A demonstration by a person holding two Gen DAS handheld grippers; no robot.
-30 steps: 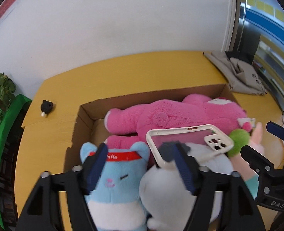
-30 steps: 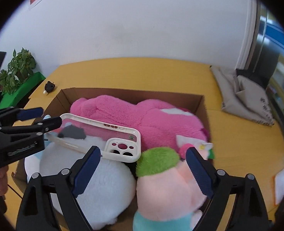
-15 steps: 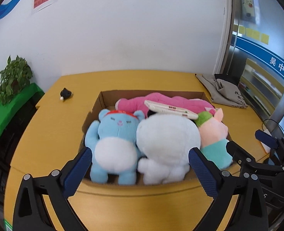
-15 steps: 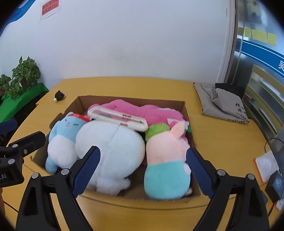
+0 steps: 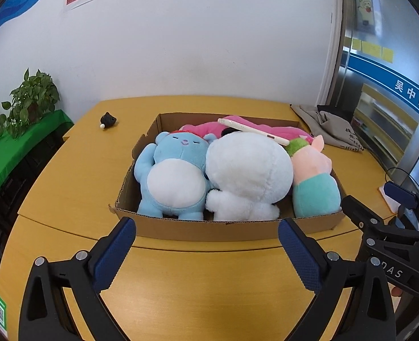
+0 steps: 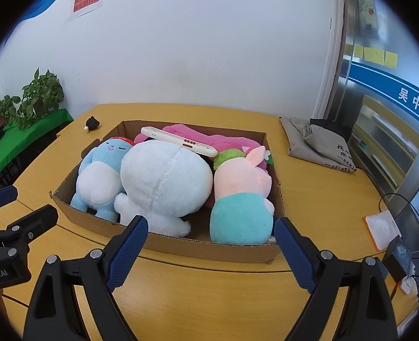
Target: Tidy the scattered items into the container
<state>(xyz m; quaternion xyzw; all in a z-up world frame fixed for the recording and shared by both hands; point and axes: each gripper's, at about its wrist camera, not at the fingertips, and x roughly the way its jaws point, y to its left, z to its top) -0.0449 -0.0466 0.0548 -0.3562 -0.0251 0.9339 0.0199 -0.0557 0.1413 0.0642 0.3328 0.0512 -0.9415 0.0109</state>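
A shallow cardboard box (image 5: 226, 228) (image 6: 209, 248) sits on the yellow table, packed with plush toys: a blue bear (image 5: 175, 170) (image 6: 98, 176), a white plush (image 5: 246, 167) (image 6: 164, 179), a pink-and-teal pig (image 5: 313, 182) (image 6: 240, 199) and a pink plush (image 5: 206, 127) (image 6: 192, 136) at the back. A white phone case (image 5: 255, 131) (image 6: 178, 141) lies on top of the white and pink plushes. My left gripper (image 5: 206, 251) is open and empty, in front of the box. My right gripper (image 6: 211, 251) is also open and empty, before the box's near wall.
A small black toy (image 5: 107, 120) (image 6: 92, 122) lies on the table beyond the box's left side. A grey folded bag (image 5: 331, 130) (image 6: 317, 145) rests at the back right. Potted plants (image 5: 33, 99) stand on a green surface at left. Cables and a white pad (image 6: 380, 227) lie at right.
Both grippers have pulled back and up from over the box to in front of it. The phone case, earlier between the left fingers, now rests free on the plushes.
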